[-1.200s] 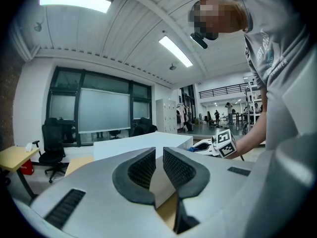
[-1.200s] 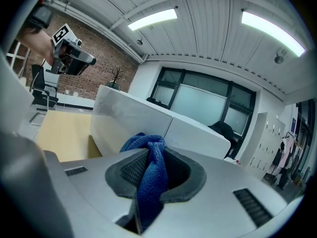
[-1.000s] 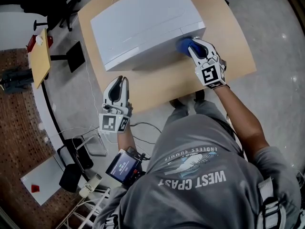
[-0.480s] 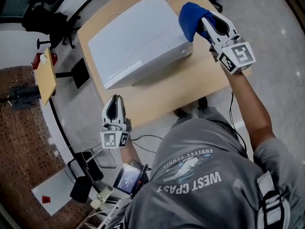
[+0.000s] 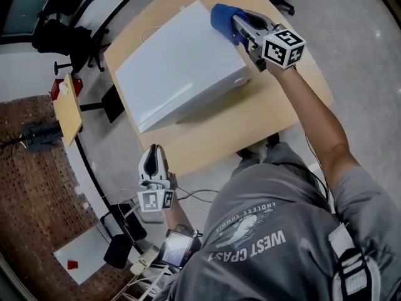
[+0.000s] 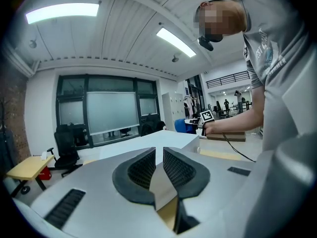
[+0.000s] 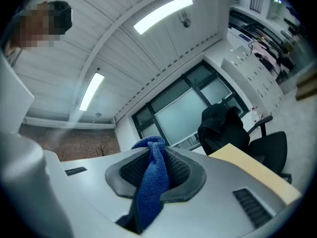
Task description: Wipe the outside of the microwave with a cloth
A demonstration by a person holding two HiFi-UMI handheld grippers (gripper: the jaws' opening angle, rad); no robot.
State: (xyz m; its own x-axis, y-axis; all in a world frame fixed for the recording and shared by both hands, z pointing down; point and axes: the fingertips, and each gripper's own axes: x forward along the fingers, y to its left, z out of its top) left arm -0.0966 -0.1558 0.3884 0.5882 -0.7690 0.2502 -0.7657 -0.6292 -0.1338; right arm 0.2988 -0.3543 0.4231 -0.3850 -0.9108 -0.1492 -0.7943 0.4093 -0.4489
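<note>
the microwave sits white and boxy on the wooden surface, turned at an angle to me, its broad top bare. the blue cloth is at the far right corner of that top, bunched against the edge; i cannot tell for sure whether it is pressing on the casing or just above it. my right gripper has its jaws clamped on the cloth, and its own view shows the cloth twisted into a rope between the pads with a knot of it poking past the tips.

i judge i'm wiping the top and right side. to do it well, the loose end of the cloth should lead and spread flat, so that fabric meets the shell and not the hard jaw tips. long overlapping passes along the edge, with light steady pressure, should cover it without pushing the box across the surface. the rope-like bunching gives little contact, so tilting the gripper to lay more cloth down would help.

my left gripper hangs off the near edge of the surface, well apart from the microwave, jaws drawn together on nothing; it could steady the box.
</note>
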